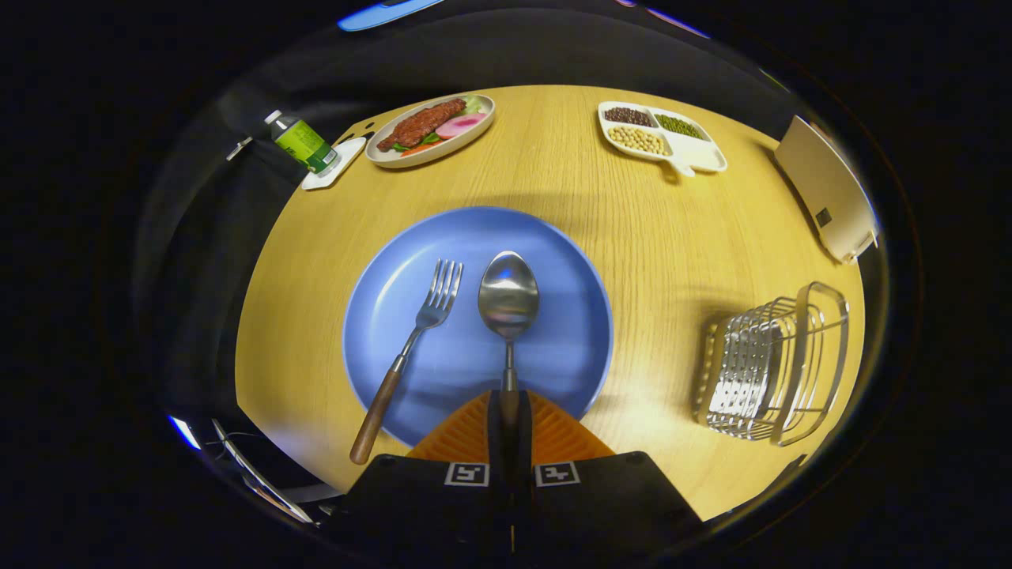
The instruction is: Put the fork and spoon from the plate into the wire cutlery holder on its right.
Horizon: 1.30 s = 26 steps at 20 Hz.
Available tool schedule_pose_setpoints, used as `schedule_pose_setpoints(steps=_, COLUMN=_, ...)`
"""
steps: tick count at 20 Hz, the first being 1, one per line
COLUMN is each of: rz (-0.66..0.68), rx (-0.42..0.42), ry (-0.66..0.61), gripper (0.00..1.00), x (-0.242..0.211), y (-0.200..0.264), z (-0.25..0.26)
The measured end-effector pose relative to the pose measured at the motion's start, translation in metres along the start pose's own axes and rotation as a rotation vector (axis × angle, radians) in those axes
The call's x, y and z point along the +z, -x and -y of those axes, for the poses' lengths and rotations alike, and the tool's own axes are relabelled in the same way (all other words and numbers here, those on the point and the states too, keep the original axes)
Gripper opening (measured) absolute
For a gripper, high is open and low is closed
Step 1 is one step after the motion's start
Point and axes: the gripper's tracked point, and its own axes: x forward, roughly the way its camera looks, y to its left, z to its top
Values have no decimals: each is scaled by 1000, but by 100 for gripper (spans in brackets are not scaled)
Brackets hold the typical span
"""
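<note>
Now the hand-held gripper (pixel 509 411) is clenched on the spoon (pixel 508 296), both fingers pressing its handle; the bowl lies just ahead on the plate (pixel 569 261); the fork (pixel 411 348) lies left of the fingers, handle past the rim; the holder (pixel 771 363) stands well right on the tabletop (pixel 672 237).

A round, pale wood-grain tabletop (pixel 696 237) stands against dark cloth walls (pixel 506 47). Light falls from above, leaving a bright patch on the wood (strongest on the near right side) and soft shadows. A cream-coloured chair back (pixel 826 190) meets the far right edge.
</note>
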Motion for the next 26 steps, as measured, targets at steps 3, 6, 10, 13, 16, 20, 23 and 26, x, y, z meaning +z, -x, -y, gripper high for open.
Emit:
schedule_pose_setpoints(steps=3, rz=-11, rx=35, ry=36, gripper=7, x=2, y=36, z=0)
schedule_pose_setpoints(steps=6, rz=-20, rx=45, ry=67, gripper=7, x=1, y=74, z=18)
schedule_pose_setpoints(steps=10, rz=-48, rx=15, ry=126, gripper=6, x=-1, y=124, z=65)
schedule_pose_setpoints(steps=13, rz=-83, rx=-29, ry=152, gripper=6, x=-4, y=148, z=107)
schedule_pose_setpoints(steps=16, rz=-170, rx=-61, ry=195, gripper=6, x=-15, y=157, z=143)
schedule_pose_setpoints(steps=20, rz=-304, rx=-62, ry=221, gripper=6, x=-28, y=153, z=173)
schedule_pose_setpoints(steps=23, rz=-361, rx=-57, ry=223, gripper=6, x=-25, y=144, z=184)
schedule_pose_setpoints(steps=26, rz=-434, rx=-54, ry=235, gripper=6, x=-26, y=133, z=192)
